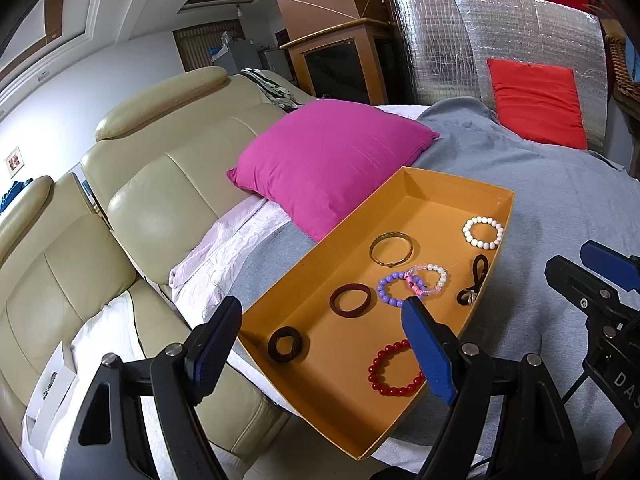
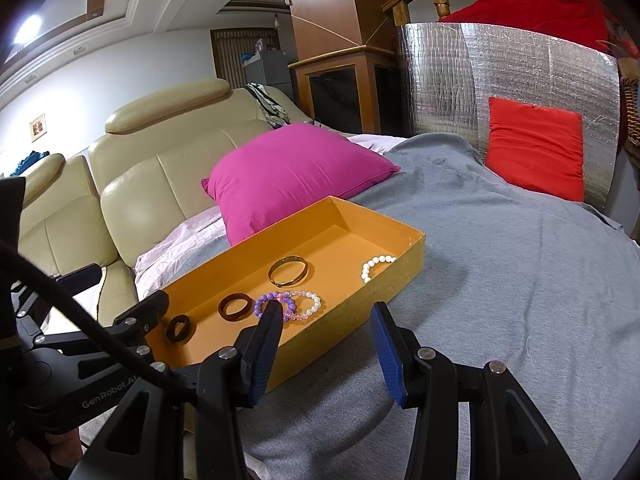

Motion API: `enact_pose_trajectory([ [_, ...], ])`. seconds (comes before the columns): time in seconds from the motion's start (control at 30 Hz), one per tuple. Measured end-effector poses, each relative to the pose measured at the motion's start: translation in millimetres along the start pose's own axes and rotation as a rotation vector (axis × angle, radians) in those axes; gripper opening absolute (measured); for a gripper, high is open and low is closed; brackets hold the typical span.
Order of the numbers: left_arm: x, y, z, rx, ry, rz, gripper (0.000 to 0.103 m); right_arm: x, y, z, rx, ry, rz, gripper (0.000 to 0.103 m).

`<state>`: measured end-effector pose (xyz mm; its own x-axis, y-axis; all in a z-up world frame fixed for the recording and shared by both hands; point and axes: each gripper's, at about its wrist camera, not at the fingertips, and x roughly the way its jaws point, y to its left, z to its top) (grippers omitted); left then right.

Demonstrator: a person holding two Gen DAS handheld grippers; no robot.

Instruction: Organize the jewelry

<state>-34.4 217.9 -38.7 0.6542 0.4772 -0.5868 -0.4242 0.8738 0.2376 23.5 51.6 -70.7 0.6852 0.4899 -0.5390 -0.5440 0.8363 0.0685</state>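
Observation:
An orange cardboard tray (image 1: 436, 188) lies on a grey blanket and holds several bracelets: white beads (image 1: 483, 232), a gold bangle (image 1: 391, 249), purple beads (image 1: 394, 290), pink and clear beads (image 1: 428, 280), a brown ring (image 1: 350, 300), a dark hair tie (image 1: 285, 343), red beads (image 1: 394, 374) and a dark looped band (image 1: 474, 280). My left gripper (image 1: 324, 344) is open and empty over the tray's near end. My right gripper (image 2: 326, 344) is open and empty at the tray's (image 2: 404, 268) near right edge; it also shows in the left wrist view (image 1: 592, 276).
A magenta pillow (image 1: 328, 164) lies behind the tray. A red cushion (image 1: 538, 102) leans on a silver foil panel (image 1: 460, 40). A beige leather sofa (image 1: 160, 184) stands to the left. The grey blanket (image 2: 500, 280) spreads right of the tray.

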Motion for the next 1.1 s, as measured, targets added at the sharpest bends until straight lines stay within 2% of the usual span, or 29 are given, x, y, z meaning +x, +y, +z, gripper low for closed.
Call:
enact_pose_trajectory([
  [0.9,11.8,10.9,2.5,-0.019,0.010,0.017,0.082,15.6,9.0,8.4,-0.013,0.008,0.011,0.050],
  [1.0,6.2,0.4,6.6,0.000,-0.011,0.002,0.082,10.7,-0.3,9.2,-0.011,0.001,-0.007,0.050],
  [1.1,-2.5,-27.5,19.1,0.039,-0.044,-0.066,0.082,0.3,-28.3,8.5,0.037,-0.009,-0.048,0.051],
])
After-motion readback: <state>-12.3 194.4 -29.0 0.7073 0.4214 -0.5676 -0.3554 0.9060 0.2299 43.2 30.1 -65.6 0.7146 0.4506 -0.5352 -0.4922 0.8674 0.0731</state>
